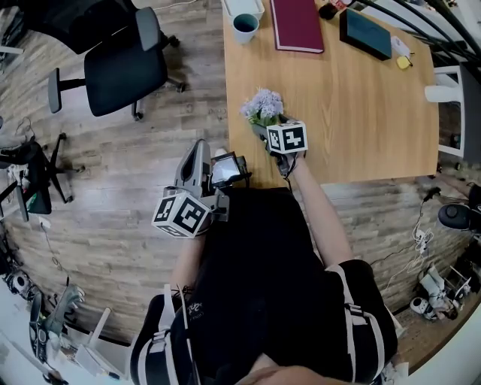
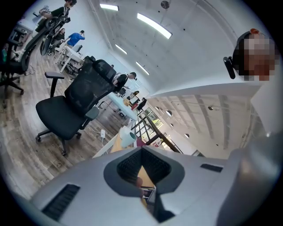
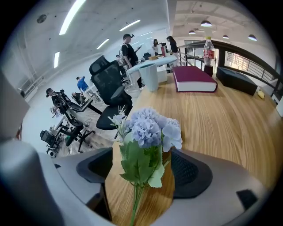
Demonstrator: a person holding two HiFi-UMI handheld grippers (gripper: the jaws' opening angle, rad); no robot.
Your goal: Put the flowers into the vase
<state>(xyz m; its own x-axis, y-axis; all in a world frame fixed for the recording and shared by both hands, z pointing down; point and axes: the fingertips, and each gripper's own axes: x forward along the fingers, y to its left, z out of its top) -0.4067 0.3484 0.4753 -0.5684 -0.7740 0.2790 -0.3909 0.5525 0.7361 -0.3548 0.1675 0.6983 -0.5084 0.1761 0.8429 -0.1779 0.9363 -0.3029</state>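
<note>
A bunch of pale purple flowers (image 1: pixel 262 106) with green leaves is over the near left part of the wooden table (image 1: pixel 361 113). In the right gripper view the flowers (image 3: pixel 150 130) stand between the jaws of my right gripper (image 3: pixel 143 167). Those jaws are wide apart and their pads do not press the stem, whose lower end is hidden. In the head view my right gripper (image 1: pixel 264 126) points steeply down at the bunch. A pale teal cup-shaped vase (image 1: pixel 245 27) stands at the table's far left, also seen as the vase (image 3: pixel 149 76). My left gripper (image 1: pixel 200 147) hangs off the table over the floor, shut and empty (image 2: pixel 141 150).
A dark red book (image 1: pixel 296 24) and a black box (image 1: pixel 365 31) lie at the far side of the table. A white tray (image 1: pixel 244 6) sits behind the vase. A black office chair (image 1: pixel 124 68) stands on the wood floor to the left. People are far off.
</note>
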